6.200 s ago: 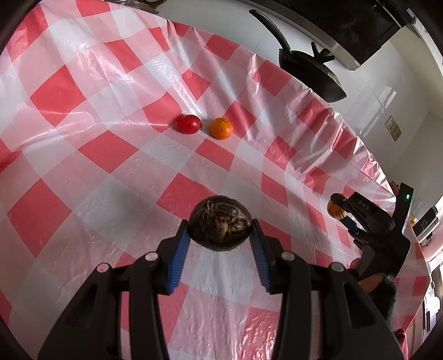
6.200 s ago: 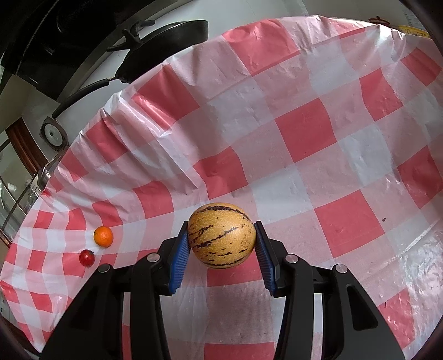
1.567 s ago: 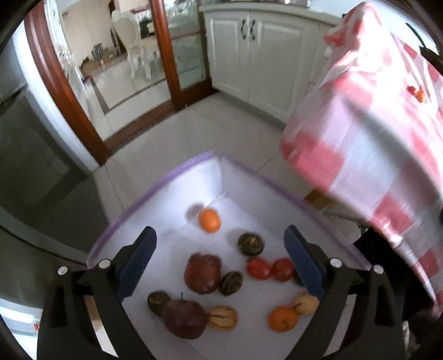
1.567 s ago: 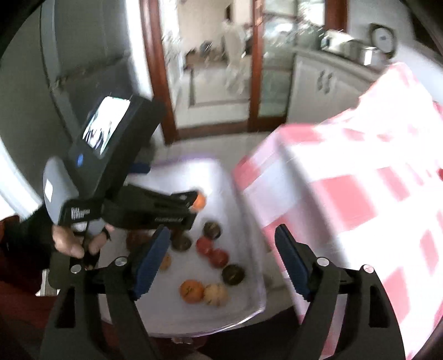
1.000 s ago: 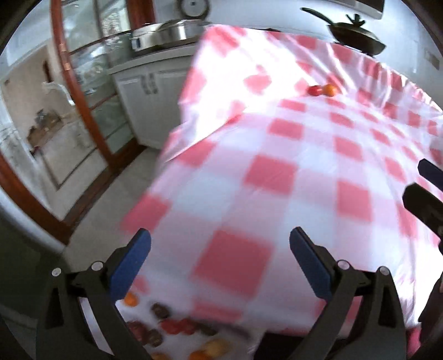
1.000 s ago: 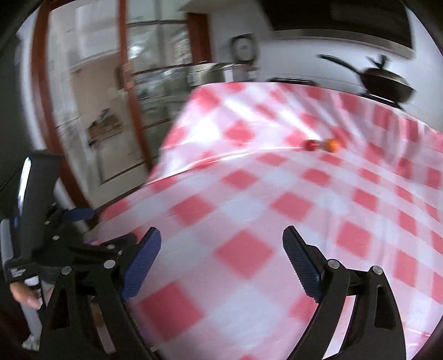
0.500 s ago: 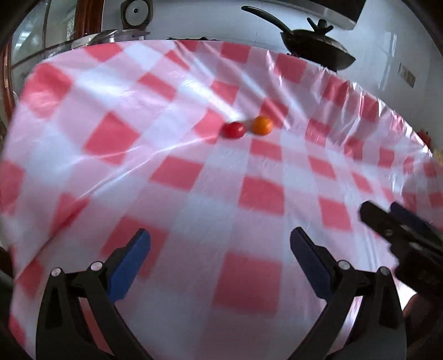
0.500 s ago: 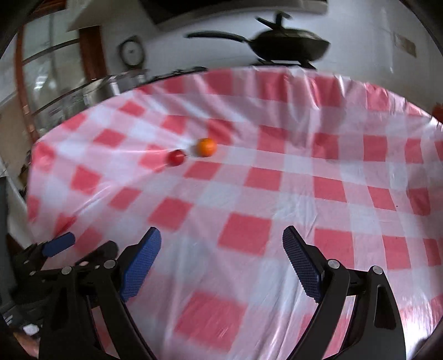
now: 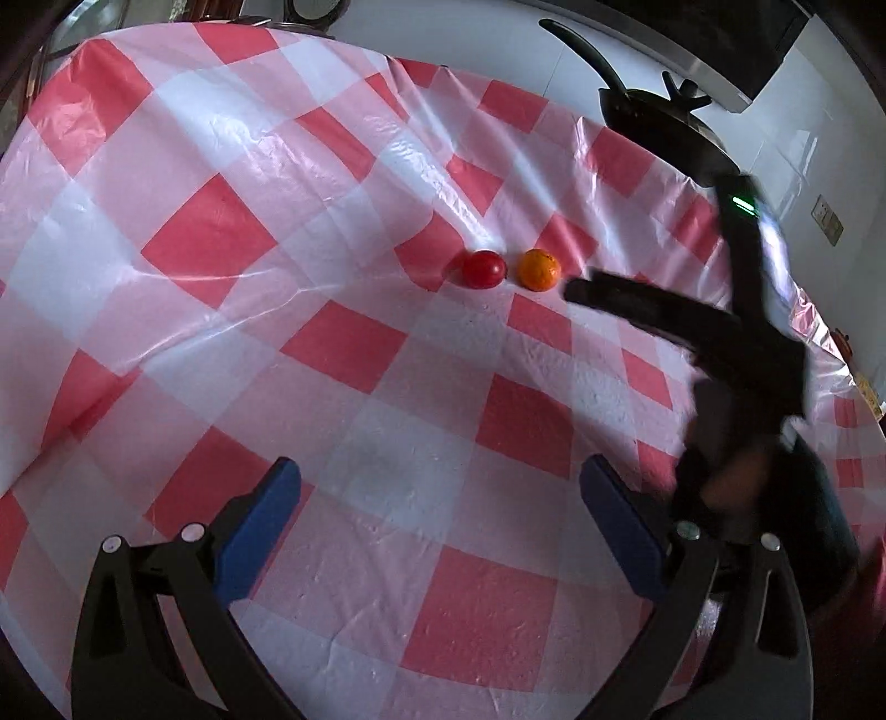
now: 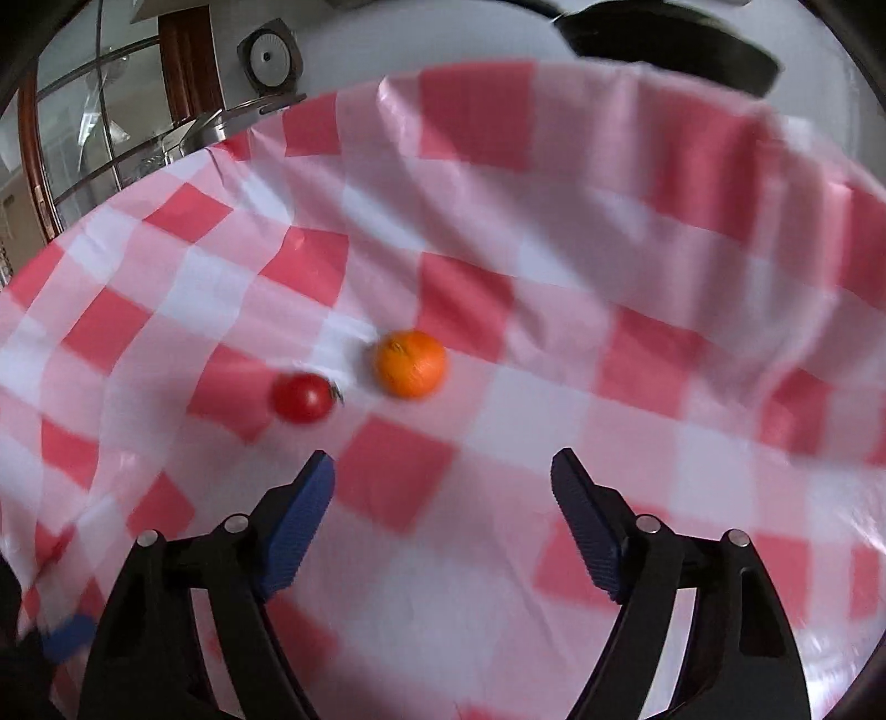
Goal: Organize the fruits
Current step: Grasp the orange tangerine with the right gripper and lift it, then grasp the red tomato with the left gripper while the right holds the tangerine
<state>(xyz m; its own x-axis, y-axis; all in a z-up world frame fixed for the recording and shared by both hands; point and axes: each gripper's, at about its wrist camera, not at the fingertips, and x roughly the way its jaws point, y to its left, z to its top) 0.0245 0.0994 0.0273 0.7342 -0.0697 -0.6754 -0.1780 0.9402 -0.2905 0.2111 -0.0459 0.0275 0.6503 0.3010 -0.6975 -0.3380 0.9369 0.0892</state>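
Both grippers, fingers spread and emptied, returned toward tomato point(image 10: 303, 397) and orange point(image 10: 411, 364); right view seems blurred.

1. A red-and-white checked plastic cloth point(image 9: 343, 343) covers the desk, wrinkled and glossy under daylight.
2. Beyond the fingers, a black frying pan point(image 9: 659, 119) sits against a white wall point(image 9: 454, 39).
3. Far left of the fingers, a wood-framed glass door point(image 10: 83, 138) and a round dial point(image 10: 268, 58) on the wall.
4. A wall socket point(image 9: 827, 220) shows at right.
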